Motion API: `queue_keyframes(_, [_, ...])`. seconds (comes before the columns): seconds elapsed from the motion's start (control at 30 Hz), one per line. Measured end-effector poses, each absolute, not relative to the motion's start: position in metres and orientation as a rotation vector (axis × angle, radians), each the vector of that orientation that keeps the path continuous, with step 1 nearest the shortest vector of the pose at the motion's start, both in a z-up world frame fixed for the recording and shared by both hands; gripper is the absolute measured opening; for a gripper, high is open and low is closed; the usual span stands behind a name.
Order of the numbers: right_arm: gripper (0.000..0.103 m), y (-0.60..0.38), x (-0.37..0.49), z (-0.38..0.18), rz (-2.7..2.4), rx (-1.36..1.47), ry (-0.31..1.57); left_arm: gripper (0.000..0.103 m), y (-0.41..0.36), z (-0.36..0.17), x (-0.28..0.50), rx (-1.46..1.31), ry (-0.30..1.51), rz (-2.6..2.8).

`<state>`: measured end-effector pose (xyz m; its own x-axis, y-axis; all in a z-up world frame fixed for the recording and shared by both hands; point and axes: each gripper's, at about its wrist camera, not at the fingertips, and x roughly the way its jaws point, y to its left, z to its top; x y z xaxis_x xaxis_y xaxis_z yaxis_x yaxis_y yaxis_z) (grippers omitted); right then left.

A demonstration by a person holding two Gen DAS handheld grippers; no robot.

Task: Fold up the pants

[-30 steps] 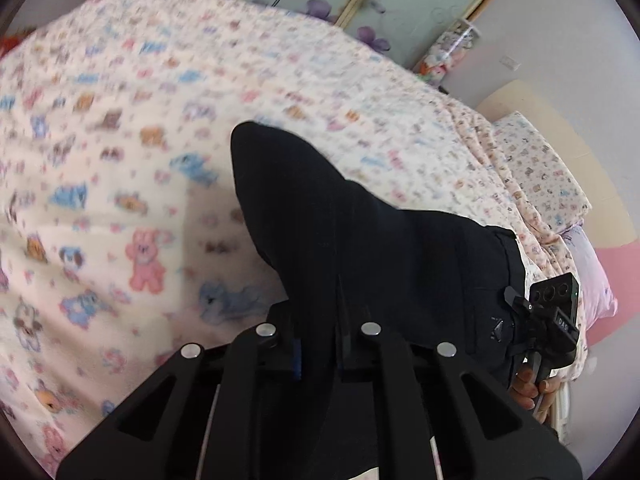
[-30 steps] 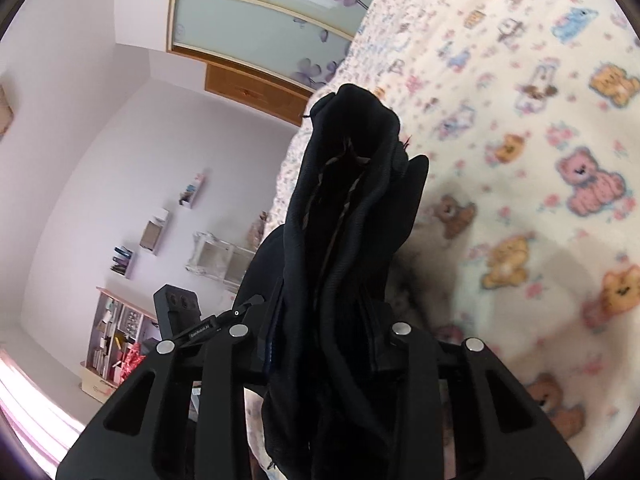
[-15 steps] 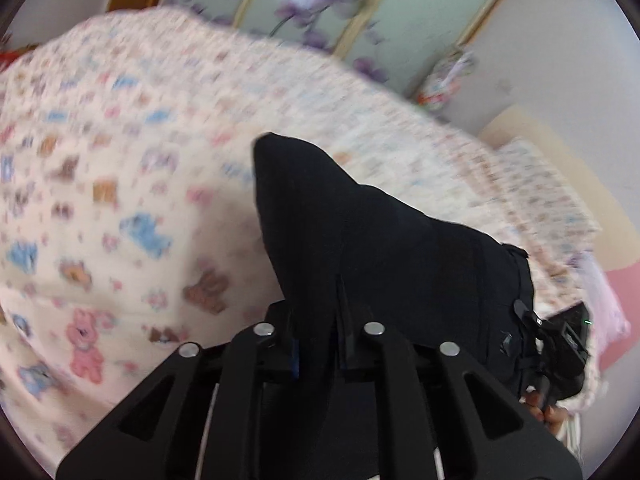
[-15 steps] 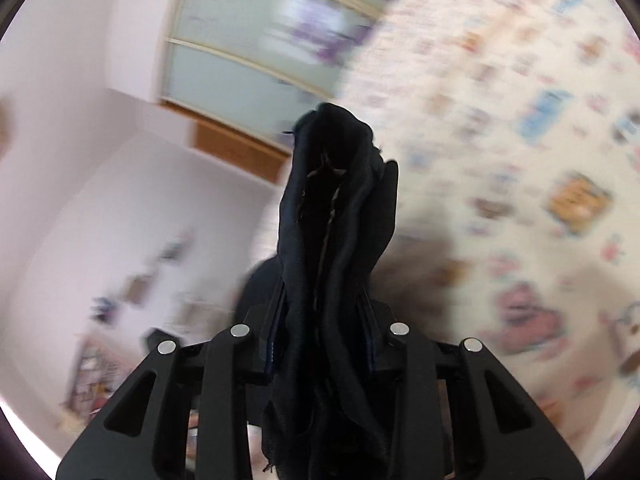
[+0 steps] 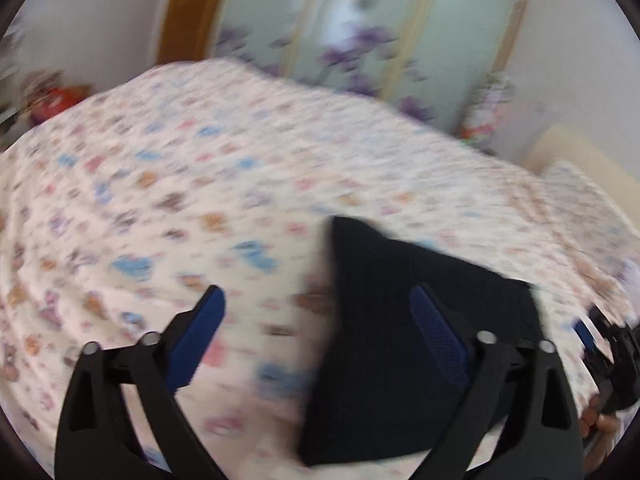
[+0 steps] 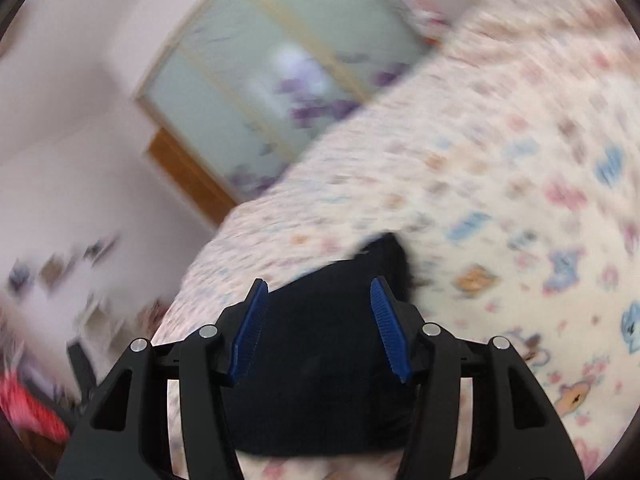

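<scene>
The black pants [image 5: 404, 344] lie folded in a dark pile on the bed, at the lower right of the left wrist view. In the right wrist view the pants [image 6: 320, 360] lie low at centre. My left gripper [image 5: 316, 300] is open and empty, its blue pads spread wide, the right pad over the pants. My right gripper [image 6: 318, 294] is open and empty, above the pants with the pile showing between its fingers. The right gripper also shows at the right edge of the left wrist view [image 5: 600, 332]. Both views are blurred by motion.
The bed cover [image 5: 200, 200] is cream with small animal prints and fills most of both views. Sliding glass doors with purple flowers [image 5: 360, 32] stand behind the bed. A pillow [image 5: 580, 184] lies at the far right. Shelves [image 6: 60, 264] hang on the left wall.
Both grippers have opened and let go of the pants, which now lie on the bed. Both grippers have pulled back and tilted up.
</scene>
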<state>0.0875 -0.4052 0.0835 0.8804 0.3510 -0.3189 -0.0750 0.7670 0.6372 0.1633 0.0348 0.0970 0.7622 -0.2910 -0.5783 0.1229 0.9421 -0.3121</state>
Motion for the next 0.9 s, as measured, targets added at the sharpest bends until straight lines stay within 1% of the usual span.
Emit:
queue_keyframes(0.07, [0.056,-0.384,0.078,0.091,0.331,0.624,0.457,0.101,0.013,0.103,0.151,-0.243,0.637,-0.335])
queue_keyframes(0.17, [0.059,-0.368,0.078,0.084,0.384,0.662,0.494,0.101,-0.013,0.092,0.157,-0.254,0.703,-0.368])
queue_keyframes(0.23, [0.059,-0.361,0.089,0.069,0.413,0.700,0.552,0.101,-0.022,0.080,0.164,-0.281,0.748,-0.362])
queue_keyframes(0.37, [0.059,-0.348,0.093,0.052,0.354,0.626,0.638,0.101,-0.024,0.047,0.176,-0.254,0.814,-0.294])
queue_keyframes(0.43, [0.058,-0.352,0.105,0.029,0.312,0.636,0.727,0.100,-0.020,0.023,0.183,-0.250,0.862,-0.255])
queue_keyframes(0.5, [0.058,-0.360,0.113,0.012,0.338,0.703,0.713,0.100,-0.020,0.005,0.186,-0.261,0.885,-0.267])
queue_keyframes(0.6, [0.059,-0.355,0.114,0.012,0.341,0.666,0.702,0.101,-0.026,0.001,0.186,-0.229,0.849,-0.247])
queue_keyframes(0.7, [0.074,-0.346,0.108,0.017,0.369,0.617,0.660,0.101,-0.025,0.005,0.185,-0.219,0.851,-0.245])
queue_keyframes(0.77, [0.075,-0.346,0.104,0.026,0.358,0.606,0.653,0.101,-0.023,0.014,0.174,-0.182,0.832,-0.229])
queue_keyframes(0.8, [0.081,-0.347,0.100,0.034,0.348,0.598,0.652,0.101,-0.021,0.021,0.163,-0.144,0.809,-0.193])
queue_keyframes(0.83, [0.095,-0.346,0.094,0.043,0.317,0.574,0.640,0.101,-0.020,0.027,0.154,-0.117,0.787,-0.173])
queue_keyframes(0.87, [0.099,-0.346,0.087,0.052,0.278,0.546,0.618,0.101,-0.018,0.033,0.145,-0.090,0.760,-0.163])
queue_keyframes(0.9, [0.100,-0.345,0.072,0.064,0.231,0.496,0.559,0.101,-0.015,0.039,0.135,-0.062,0.732,-0.155])
